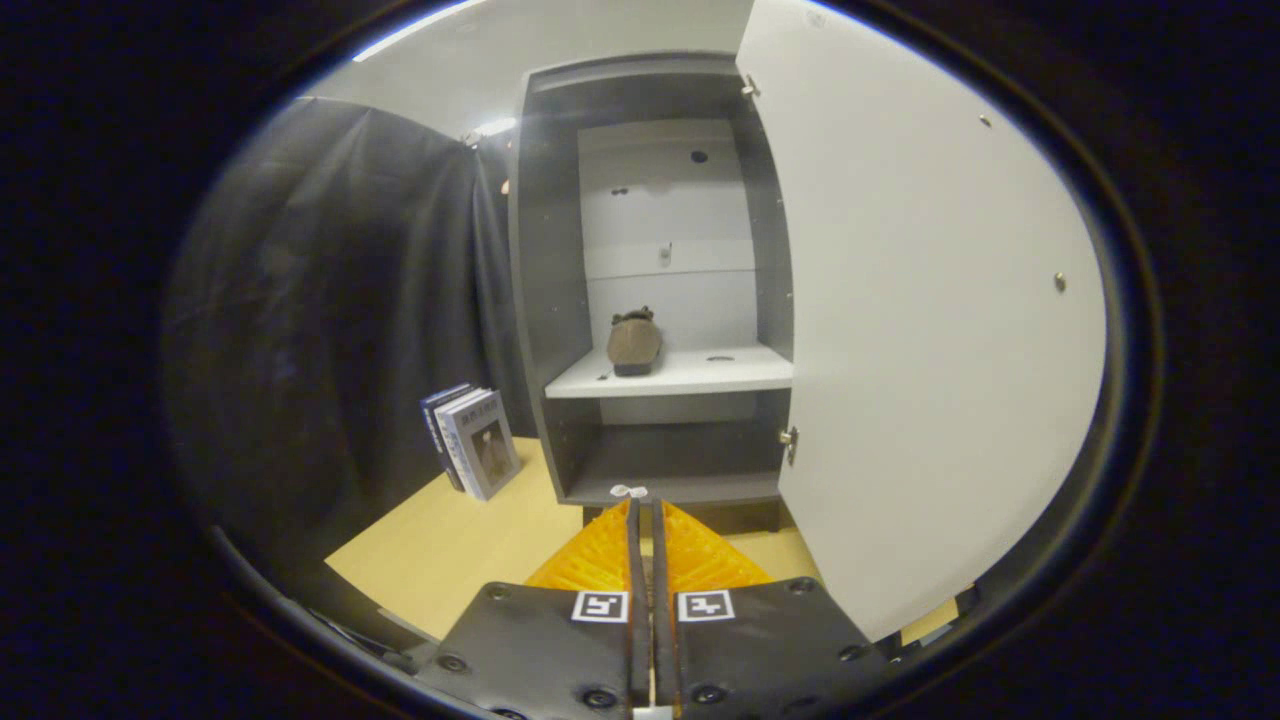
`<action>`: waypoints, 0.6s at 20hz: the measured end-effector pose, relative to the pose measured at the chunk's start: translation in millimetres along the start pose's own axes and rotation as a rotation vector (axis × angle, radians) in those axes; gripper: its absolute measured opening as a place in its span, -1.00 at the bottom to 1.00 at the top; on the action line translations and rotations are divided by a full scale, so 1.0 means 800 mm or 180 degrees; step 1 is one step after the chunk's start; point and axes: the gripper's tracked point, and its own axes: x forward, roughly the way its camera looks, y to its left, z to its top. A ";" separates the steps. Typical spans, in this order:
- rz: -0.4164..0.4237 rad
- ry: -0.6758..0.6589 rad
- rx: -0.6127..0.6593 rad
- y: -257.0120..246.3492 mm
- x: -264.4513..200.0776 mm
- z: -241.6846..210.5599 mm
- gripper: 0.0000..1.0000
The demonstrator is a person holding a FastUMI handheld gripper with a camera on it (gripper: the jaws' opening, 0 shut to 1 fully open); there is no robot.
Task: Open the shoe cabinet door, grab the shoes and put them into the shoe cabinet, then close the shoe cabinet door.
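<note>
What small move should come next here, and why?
Probably swing toward the open door to push it shut: a shoe already sits on the cabinet's shelf, and the gripper, fingers closed together on nothing, is in front of the cabinet.

The cabinet [545, 300] has dark, matt board walls, smooth like laminate. Its shelf [690, 375] and back panel are pale, smooth board. The open door [920, 330] is a smooth, pale panel with a faint sheen, set with small shiny metal fittings and a metal knob [790, 440]. The shoe [634, 342] on the shelf looks like soft, matt brown suede or cloth. The bench [450, 545] is light wood-look, smooth and slightly glossy. The books [472, 440] have glossy paper covers. The tongs [642, 515], pressed together, carry ribbed plastic.
</note>
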 end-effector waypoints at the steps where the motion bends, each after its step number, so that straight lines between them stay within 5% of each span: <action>1: 0.0012 0.0071 -0.0023 0.005 0.012 -0.015 -0.92; 12: 0.0321 0.0958 -0.0305 0.054 0.109 -0.198 -0.82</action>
